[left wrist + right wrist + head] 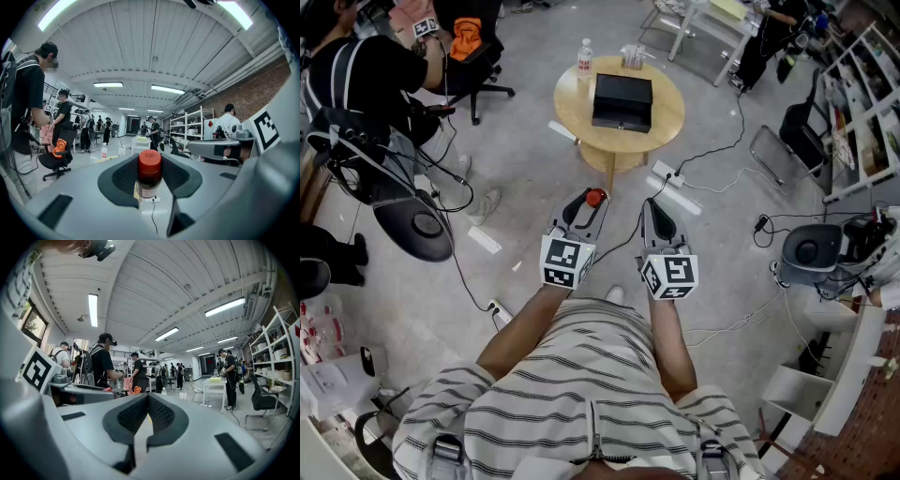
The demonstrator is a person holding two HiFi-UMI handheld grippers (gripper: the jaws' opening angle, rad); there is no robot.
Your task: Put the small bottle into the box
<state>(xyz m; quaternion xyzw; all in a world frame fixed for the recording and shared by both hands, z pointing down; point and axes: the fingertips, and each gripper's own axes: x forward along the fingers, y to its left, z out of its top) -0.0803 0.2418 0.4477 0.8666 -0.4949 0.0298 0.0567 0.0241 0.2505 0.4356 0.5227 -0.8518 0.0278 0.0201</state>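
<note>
A small bottle with a red cap (594, 198) stands between the jaws of my left gripper (587, 201), which is shut on it, held above the floor in front of me. In the left gripper view the small bottle (149, 174) sits upright between the black pads (123, 177). My right gripper (655, 210) hangs beside it, shut with nothing in it; in the right gripper view its pads (161, 414) meet at the tips. The black box (622, 101) lies on the round wooden table (667, 124) ahead, well beyond both grippers.
A water bottle (585, 58) and a small clear holder (632, 56) stand at the table's far edge. Power strips (675, 184) and cables lie on the floor between me and the table. A seated person (366, 75) and an office chair (480, 67) are at the left.
</note>
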